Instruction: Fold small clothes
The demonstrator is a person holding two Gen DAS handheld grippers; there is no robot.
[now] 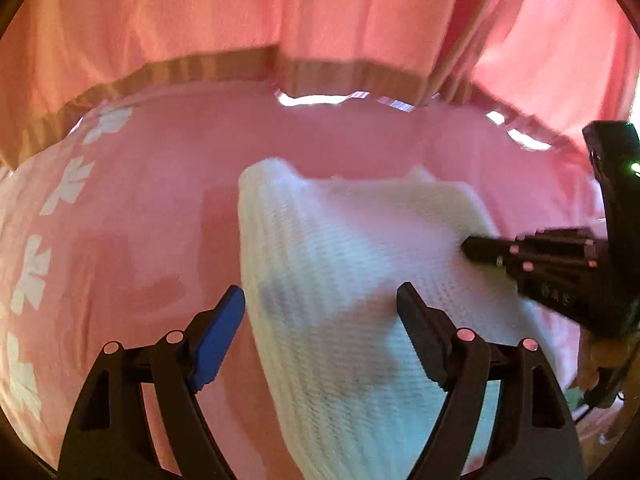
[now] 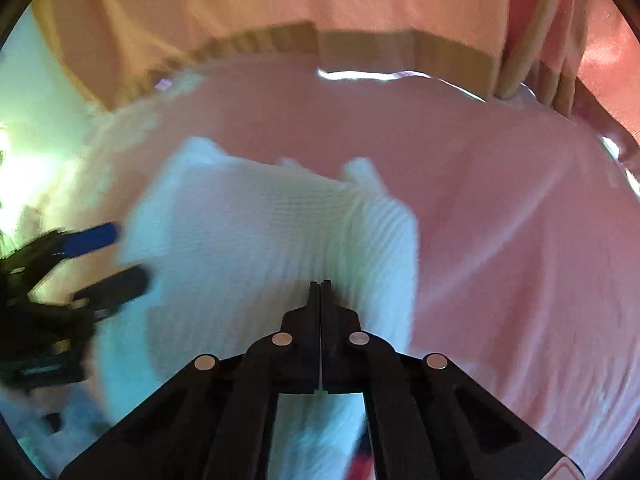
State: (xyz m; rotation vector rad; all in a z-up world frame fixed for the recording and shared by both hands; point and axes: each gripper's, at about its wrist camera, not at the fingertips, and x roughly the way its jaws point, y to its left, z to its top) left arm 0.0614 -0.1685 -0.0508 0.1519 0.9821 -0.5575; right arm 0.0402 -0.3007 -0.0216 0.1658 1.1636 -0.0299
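A white knitted garment (image 1: 340,264) lies on a pink bedsheet (image 1: 160,208); it also shows in the right wrist view (image 2: 248,232). My left gripper (image 1: 320,300) is open, its fingers straddling the garment's near left edge without holding it. My right gripper (image 2: 320,282) is shut, its tips resting on top of the garment's middle; I cannot tell whether cloth is pinched. It enters the left wrist view from the right (image 1: 468,246). The left gripper shows open at the left of the right wrist view (image 2: 128,256).
A pink curtain (image 1: 320,12) with a tan striped hem (image 1: 240,64) hangs behind the bed. White flower prints (image 1: 68,184) run along the sheet's left side.
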